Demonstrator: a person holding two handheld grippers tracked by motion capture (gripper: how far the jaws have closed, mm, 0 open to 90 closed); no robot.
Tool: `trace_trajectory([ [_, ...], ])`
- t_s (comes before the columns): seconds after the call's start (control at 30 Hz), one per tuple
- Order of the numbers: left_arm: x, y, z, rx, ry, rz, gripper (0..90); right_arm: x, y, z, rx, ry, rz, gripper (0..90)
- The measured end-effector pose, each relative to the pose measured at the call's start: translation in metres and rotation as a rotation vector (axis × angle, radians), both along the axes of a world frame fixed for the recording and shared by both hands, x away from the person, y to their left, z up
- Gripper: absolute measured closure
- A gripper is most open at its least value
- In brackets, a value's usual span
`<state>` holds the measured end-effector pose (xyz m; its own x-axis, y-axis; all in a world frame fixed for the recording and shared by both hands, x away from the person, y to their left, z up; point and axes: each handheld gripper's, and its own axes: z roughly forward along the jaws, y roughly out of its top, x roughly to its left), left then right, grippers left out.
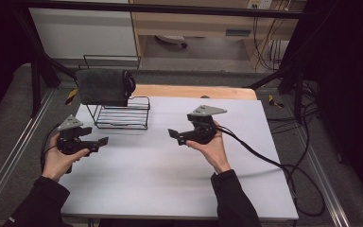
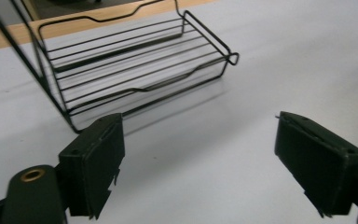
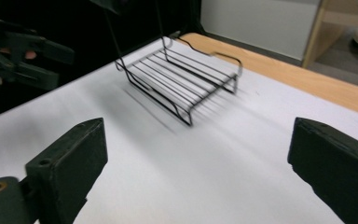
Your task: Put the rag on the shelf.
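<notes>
Your left gripper (image 1: 99, 142) and right gripper (image 1: 174, 135) both gape wide, empty, near the unlabelled wire rack (image 1: 123, 112).

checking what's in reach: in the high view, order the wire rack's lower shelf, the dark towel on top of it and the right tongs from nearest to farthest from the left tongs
1. Wire rack's lower shelf: just beyond the left tongs, up and to their right.
2. Dark towel: draped over the rack's top, farther back.
3. Right tongs: across the white table, clearly farthest.
</notes>
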<state>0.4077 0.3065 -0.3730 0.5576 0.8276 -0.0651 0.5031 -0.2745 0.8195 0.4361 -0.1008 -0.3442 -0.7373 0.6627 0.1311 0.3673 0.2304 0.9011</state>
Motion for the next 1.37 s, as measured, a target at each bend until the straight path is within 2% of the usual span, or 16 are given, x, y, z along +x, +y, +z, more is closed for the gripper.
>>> trace_trajectory([
  [0.23, -0.013, -0.022, -0.009, 0.005, -0.004, -0.056, 7.3, -0.018, -0.055, -0.019, 0.016, 0.045, -0.048, 1.1],
  [0.4, -0.021, -0.034, -0.02, 0.012, -0.004, -0.082, 5.7, -0.03, -0.084, -0.038, -0.005, 0.07, -0.058, 0.6],
  [0.5, -0.028, -0.038, -0.028, 0.014, -0.011, -0.091, 5.9, -0.037, -0.1, -0.049, -0.013, 0.087, -0.066, 0.6],
  [0.73, -0.037, -0.038, -0.048, 0.026, 0.007, -0.118, 6.0, -0.053, -0.132, -0.073, -0.02, 0.123, -0.075, 0.6],
  [1.03, -0.047, -0.035, -0.06, 0.037, 0.013, -0.142, 6.6, -0.072, -0.16, -0.098, -0.033, 0.152, -0.112, 0.6],
  [1.1, -0.048, -0.035, -0.062, 0.052, 0.018, -0.147, 6.6, -0.075, -0.164, -0.101, -0.027, 0.159, -0.114, 0.6],
  [1.23, -0.049, -0.032, -0.063, 0.046, 0.01, -0.142, 6.6, -0.078, -0.17, -0.103, -0.034, 0.159, -0.123, 0.6],
  [1.37, -0.049, -0.032, -0.065, 0.048, 0.02, -0.141, 6.6, -0.077, -0.169, -0.105, -0.044, 0.161, -0.12, 0.6],
])
